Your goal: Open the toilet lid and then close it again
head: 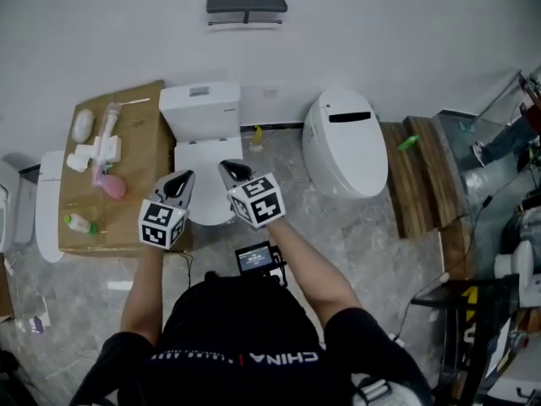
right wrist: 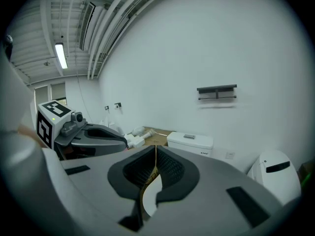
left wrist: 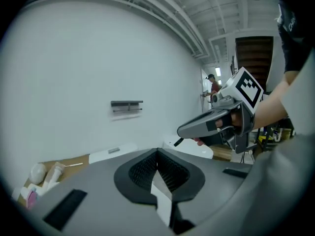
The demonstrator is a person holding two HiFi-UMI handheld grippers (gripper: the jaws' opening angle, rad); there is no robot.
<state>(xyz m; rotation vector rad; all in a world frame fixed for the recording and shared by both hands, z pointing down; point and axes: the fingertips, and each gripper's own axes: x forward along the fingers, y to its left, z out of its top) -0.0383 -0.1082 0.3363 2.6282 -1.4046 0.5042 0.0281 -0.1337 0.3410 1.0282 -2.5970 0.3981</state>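
A white toilet stands against the wall, with its tank [head: 200,104] behind and its lid [head: 203,157] lying flat over the bowl. Both grippers hang side by side above the lid's front, held apart from it. My left gripper [head: 183,178] is shut with nothing between its jaws. My right gripper [head: 230,169] is shut and empty too. In the left gripper view the closed jaws [left wrist: 158,154] point at the wall above the tank [left wrist: 113,152], with the right gripper [left wrist: 216,124] beside them. In the right gripper view the closed jaws [right wrist: 155,154] face the tank [right wrist: 189,140].
A cardboard box [head: 144,134] with a brush, bottles and a pink thing stands left of the toilet. A second, rounded white toilet [head: 342,142] sits to the right, with wooden planks [head: 418,176] beyond it. A dark shelf [head: 246,7] hangs on the wall.
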